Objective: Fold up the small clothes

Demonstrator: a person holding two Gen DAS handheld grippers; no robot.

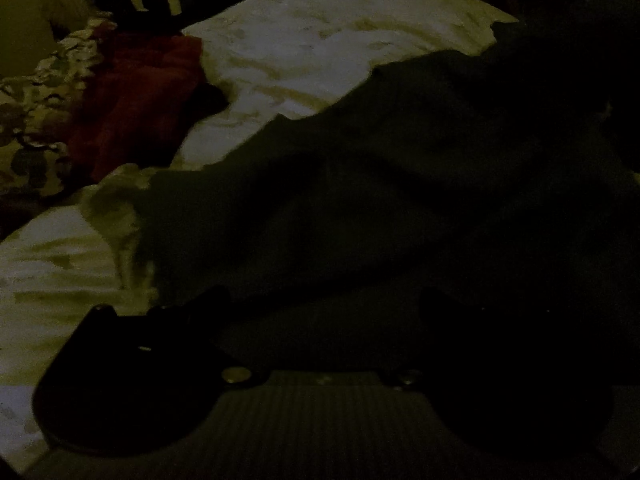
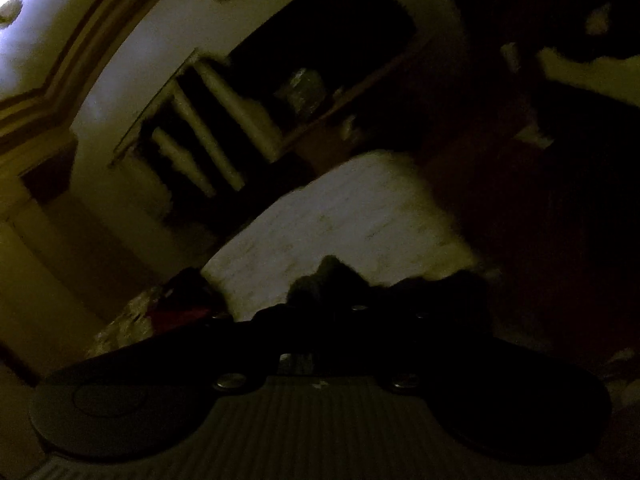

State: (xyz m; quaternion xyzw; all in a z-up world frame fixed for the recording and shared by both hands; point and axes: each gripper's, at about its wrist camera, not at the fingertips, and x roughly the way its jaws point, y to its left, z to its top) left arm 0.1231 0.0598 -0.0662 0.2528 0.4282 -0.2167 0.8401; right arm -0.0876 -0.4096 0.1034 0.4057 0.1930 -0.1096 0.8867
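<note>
Left wrist view: dark garment [image 1: 380, 200] on white bedding [image 1: 304, 40]; no legible writing.

One dark garment [image 1: 380, 184], one red cloth [image 1: 132, 104], one white bedsheet [image 1: 304, 48].

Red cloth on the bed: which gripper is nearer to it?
Left, probably. The left gripper sits low with the red cloth close ahead-left; the right gripper sits high, and there it looks small and far.

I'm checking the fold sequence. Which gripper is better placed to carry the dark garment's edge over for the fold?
Probably the right gripper: its jaws are shut with dark garment bunched at its tips. The left gripper sits low over the cloth, its grip too dark to judge.
</note>
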